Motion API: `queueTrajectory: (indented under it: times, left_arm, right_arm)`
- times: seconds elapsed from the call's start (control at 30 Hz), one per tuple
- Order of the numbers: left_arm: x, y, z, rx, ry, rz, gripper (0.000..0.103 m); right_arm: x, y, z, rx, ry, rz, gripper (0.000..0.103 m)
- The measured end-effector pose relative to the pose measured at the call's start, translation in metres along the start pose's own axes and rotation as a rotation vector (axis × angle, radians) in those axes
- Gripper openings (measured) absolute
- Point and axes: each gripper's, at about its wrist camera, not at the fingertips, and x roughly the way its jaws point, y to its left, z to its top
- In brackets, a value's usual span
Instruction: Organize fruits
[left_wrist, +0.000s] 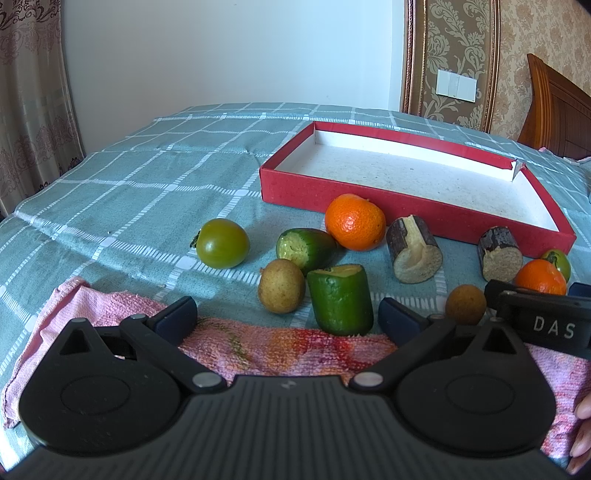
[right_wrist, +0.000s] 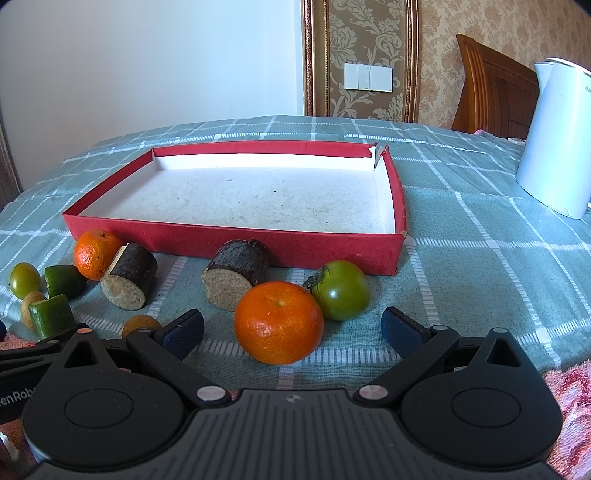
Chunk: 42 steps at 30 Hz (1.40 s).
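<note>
The left gripper (left_wrist: 287, 319) hangs low over a pink towel (left_wrist: 280, 349), its fingers spread wide and holding nothing. Just ahead of it a cut cucumber piece (left_wrist: 340, 299) stands on the towel's edge, with a small brown fruit (left_wrist: 281, 285) touching its left side. Behind them lie a second cucumber piece (left_wrist: 304, 248), a green tomato (left_wrist: 222, 242) off to the left, and an orange (left_wrist: 355, 221) near the red box (left_wrist: 369, 203). A dark-barked cane piece (left_wrist: 413, 249) lies just right of the orange.

The right gripper (right_wrist: 291, 328) is also spread wide, empty. A second orange (right_wrist: 279, 321) sits between its fingertips without touching either. A second green tomato (right_wrist: 341, 290) touches that orange on the right, and another cane piece (right_wrist: 236, 278) lies just behind on the left, near the box's front wall. The box holds no fruit. It rests on the checked cloth (right_wrist: 480, 258). A white kettle (right_wrist: 557, 140) stands well to its right.
</note>
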Motion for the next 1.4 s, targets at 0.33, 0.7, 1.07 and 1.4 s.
queueTrajectory:
  times: [0.33,0.7,1.07,1.4]
  left_arm:
    - [0.000,0.000,0.000,0.000,0.000,0.000,0.103]
    - [0.000,0.000,0.000,0.000,-0.001,0.000,0.103]
    - [0.000,0.000,0.000,0.000,-0.001,0.000,0.103]
    - [0.000,0.000,-0.001,0.000,-0.001,-0.001,0.103]
  right_arm:
    - [0.000,0.000,0.000,-0.001,0.000,-0.001,0.103]
    - [0.000,-0.001,0.000,0.001,-0.001,0.002,0.103]
    - [-0.002,-0.005,0.000,0.027,-0.014,0.028,0.103]
    - [-0.060,-0.029,-0.008,-0.049,-0.224,0.095,0.103]
